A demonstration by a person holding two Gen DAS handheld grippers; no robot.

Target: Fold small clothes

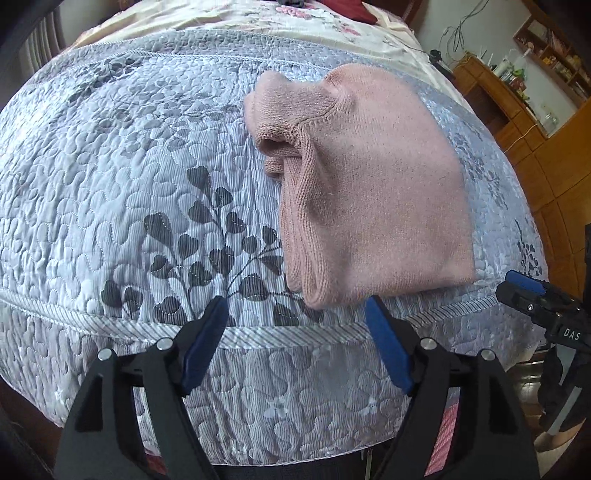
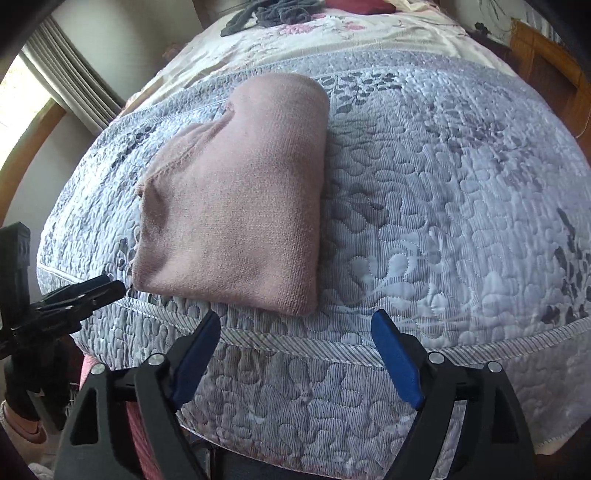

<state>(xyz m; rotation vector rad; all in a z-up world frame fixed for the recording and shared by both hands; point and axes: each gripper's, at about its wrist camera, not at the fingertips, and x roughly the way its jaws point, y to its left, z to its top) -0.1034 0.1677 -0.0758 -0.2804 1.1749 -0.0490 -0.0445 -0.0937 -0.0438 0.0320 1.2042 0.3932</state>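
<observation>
Around you: the bed and the room's edges

Before you lies a grey-blue quilted bedspread [image 1: 147, 229] with dark leaf prints and a striped piped edge; beyond it you see a cream floral sheet [image 1: 229, 22] with pink blossoms. On that sheet, at the far end, a dark grey knitted item [image 2: 273, 14] is bunched up, near a dark red cushion [image 1: 347, 9]. To your right stands a wooden cabinet [image 1: 517, 122] with cluttered shelves; to your left hangs a pleated curtain [image 2: 74, 77] beside a bright window.
</observation>
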